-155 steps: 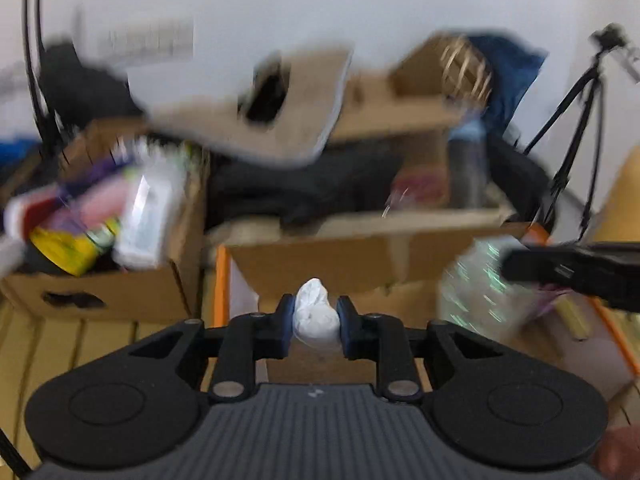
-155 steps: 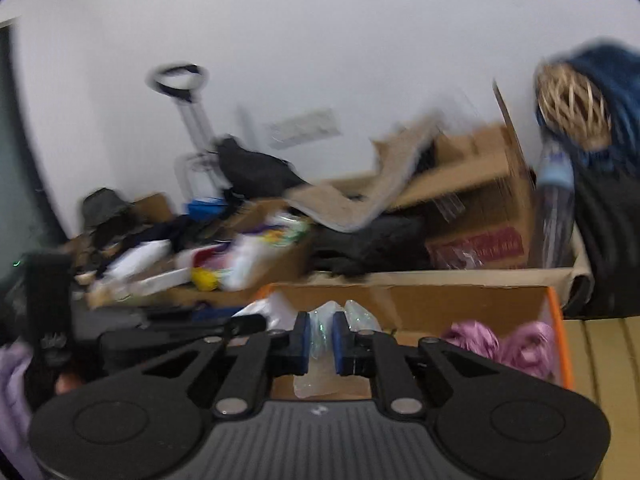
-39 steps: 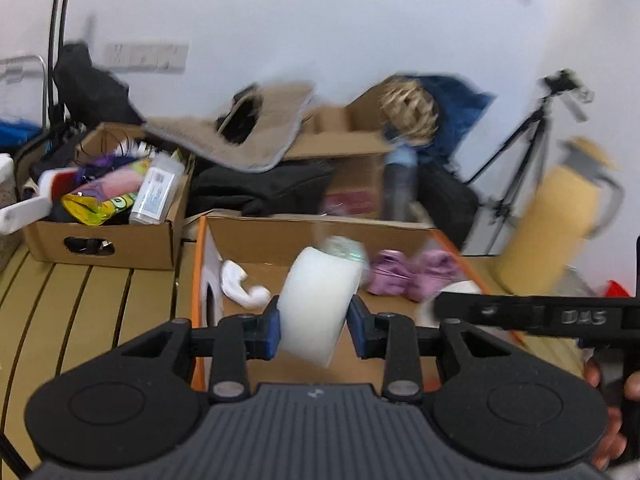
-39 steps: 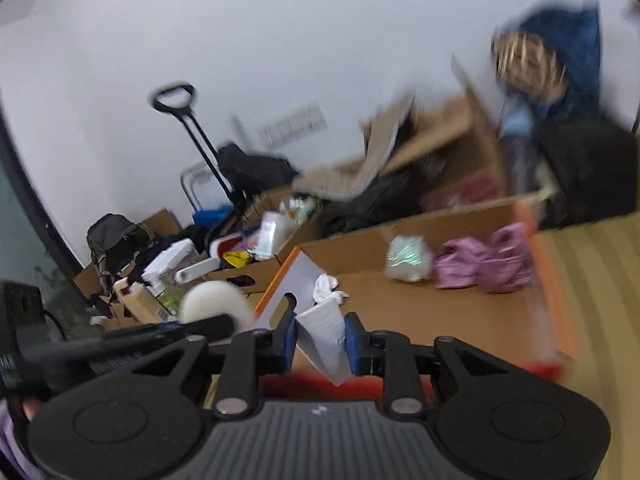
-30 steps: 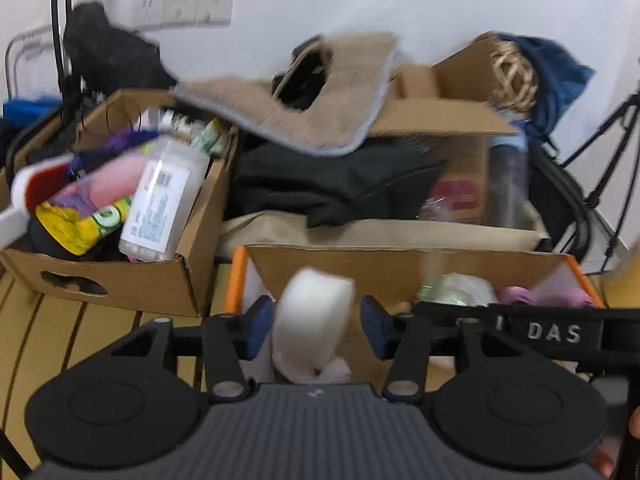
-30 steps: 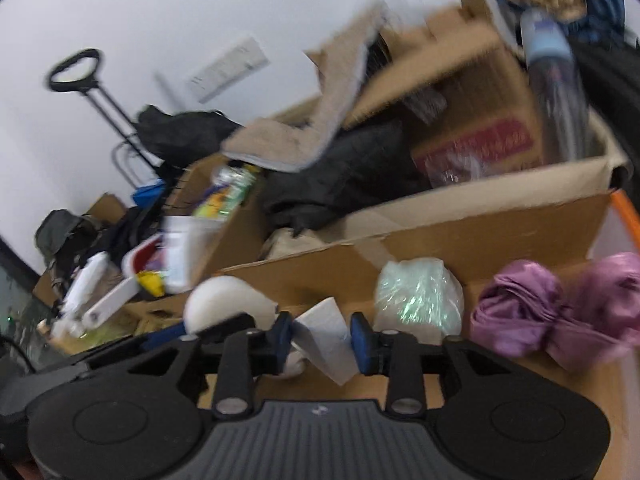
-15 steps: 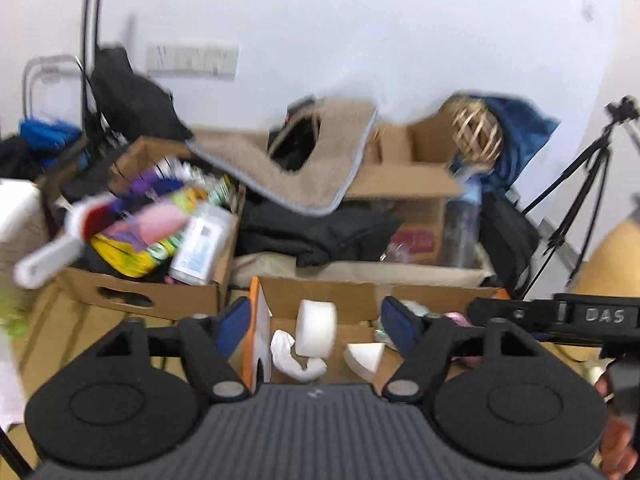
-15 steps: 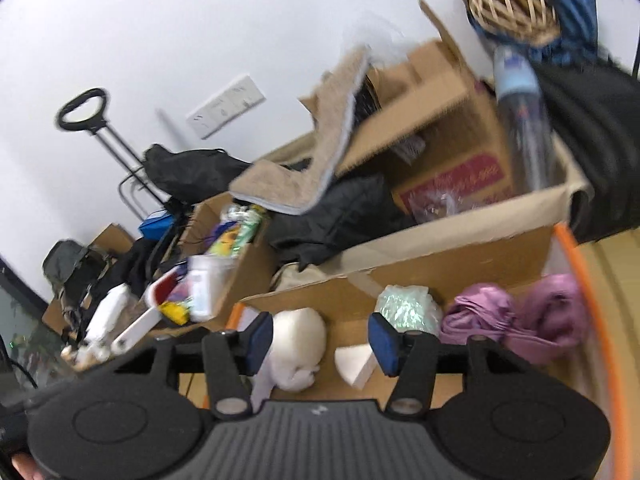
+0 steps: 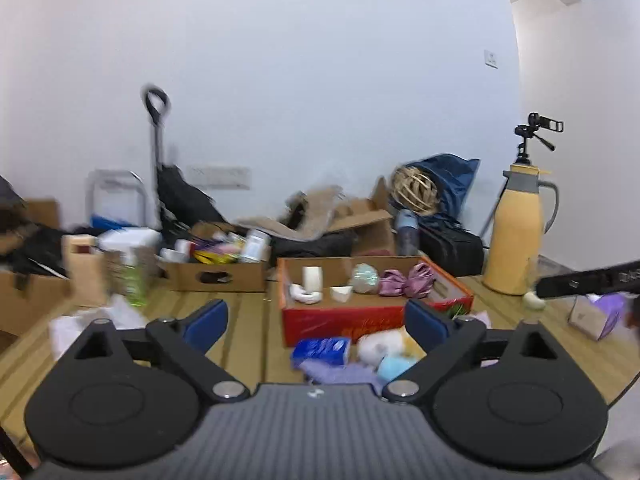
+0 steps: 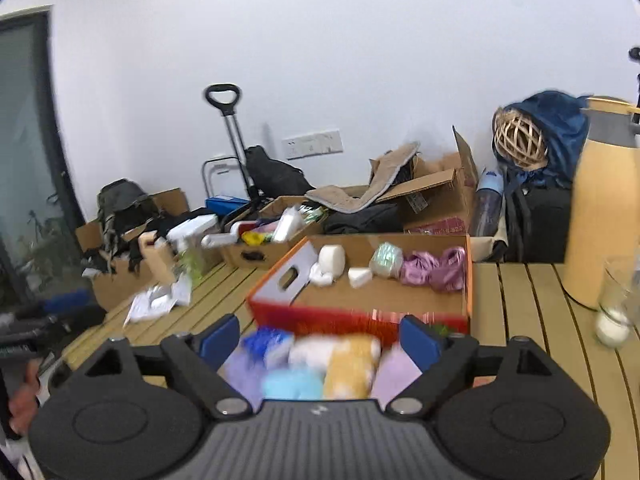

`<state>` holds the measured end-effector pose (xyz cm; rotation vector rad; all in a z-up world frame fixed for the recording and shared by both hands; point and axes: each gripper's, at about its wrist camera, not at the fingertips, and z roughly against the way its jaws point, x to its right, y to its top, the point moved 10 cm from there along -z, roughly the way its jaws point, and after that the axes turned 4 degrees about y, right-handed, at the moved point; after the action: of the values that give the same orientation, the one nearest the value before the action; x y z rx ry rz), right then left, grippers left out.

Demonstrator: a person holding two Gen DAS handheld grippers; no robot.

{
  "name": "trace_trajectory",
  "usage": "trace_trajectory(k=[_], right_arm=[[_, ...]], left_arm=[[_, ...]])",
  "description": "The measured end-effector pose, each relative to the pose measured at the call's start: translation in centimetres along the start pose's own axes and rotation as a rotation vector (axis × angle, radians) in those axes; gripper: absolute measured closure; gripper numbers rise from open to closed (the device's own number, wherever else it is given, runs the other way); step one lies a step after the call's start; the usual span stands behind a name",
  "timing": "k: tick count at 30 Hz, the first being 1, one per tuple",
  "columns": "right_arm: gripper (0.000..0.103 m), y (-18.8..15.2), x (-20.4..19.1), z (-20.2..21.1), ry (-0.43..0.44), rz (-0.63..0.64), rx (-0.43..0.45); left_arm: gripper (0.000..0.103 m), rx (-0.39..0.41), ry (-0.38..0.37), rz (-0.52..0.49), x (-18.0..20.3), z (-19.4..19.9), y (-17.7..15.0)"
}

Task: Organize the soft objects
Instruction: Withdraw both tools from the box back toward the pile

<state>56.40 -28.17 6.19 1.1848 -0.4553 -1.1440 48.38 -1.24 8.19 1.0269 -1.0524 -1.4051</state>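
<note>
An orange-red cardboard box (image 9: 372,316) (image 10: 280,280) stands on the slatted wooden table. It holds a white roll (image 9: 312,277) (image 10: 332,257), a white wedge (image 9: 341,292) (image 10: 360,276), a pale green bundle (image 9: 364,278) (image 10: 386,259) and purple cloth (image 9: 406,282) (image 10: 434,270). In front of it lies a blurred pile of soft items (image 9: 360,354) (image 10: 320,364): blue, white, yellow, lilac. My left gripper (image 9: 316,322) and my right gripper (image 10: 320,338) are both wide open and empty, held back from the box above the pile.
A yellow thermos (image 9: 520,232) (image 10: 600,208) stands at the right. A brown box of clutter (image 9: 216,268) (image 10: 264,240), more cartons, bags and a trolley handle (image 10: 228,120) line the back. White papers (image 10: 160,300) lie at the left. A glass (image 10: 620,304) stands at the right.
Both grippers let go of the white roll and the white wedge, which now lie in the box. Both have opened wide and pulled back and up from the box.
</note>
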Motion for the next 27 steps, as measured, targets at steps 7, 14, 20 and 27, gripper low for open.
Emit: trace_trajectory(k=[7, 14, 20, 27], right_arm=[[0.007, -9.5, -5.0, 10.4, -0.192, 0.104, 0.174], [0.0, -16.5, -9.5, 15.5, -0.215, 0.14, 0.211], [0.0, -14.9, -10.6, 15.6, -0.212, 0.153, 0.286], [0.0, -15.7, -10.2, 13.2, -0.204, 0.127, 0.262]], left_arm=[[0.0, 0.112, -0.008, -0.005, 3.7, 11.0, -6.1], [0.0, 0.142, -0.067, -0.14, 6.5, 13.8, -7.8], [0.0, 0.108, -0.06, -0.044, 4.6, 12.3, -7.7], [0.0, 0.022, -0.04, -0.002, 3.5, 9.0, -9.7]])
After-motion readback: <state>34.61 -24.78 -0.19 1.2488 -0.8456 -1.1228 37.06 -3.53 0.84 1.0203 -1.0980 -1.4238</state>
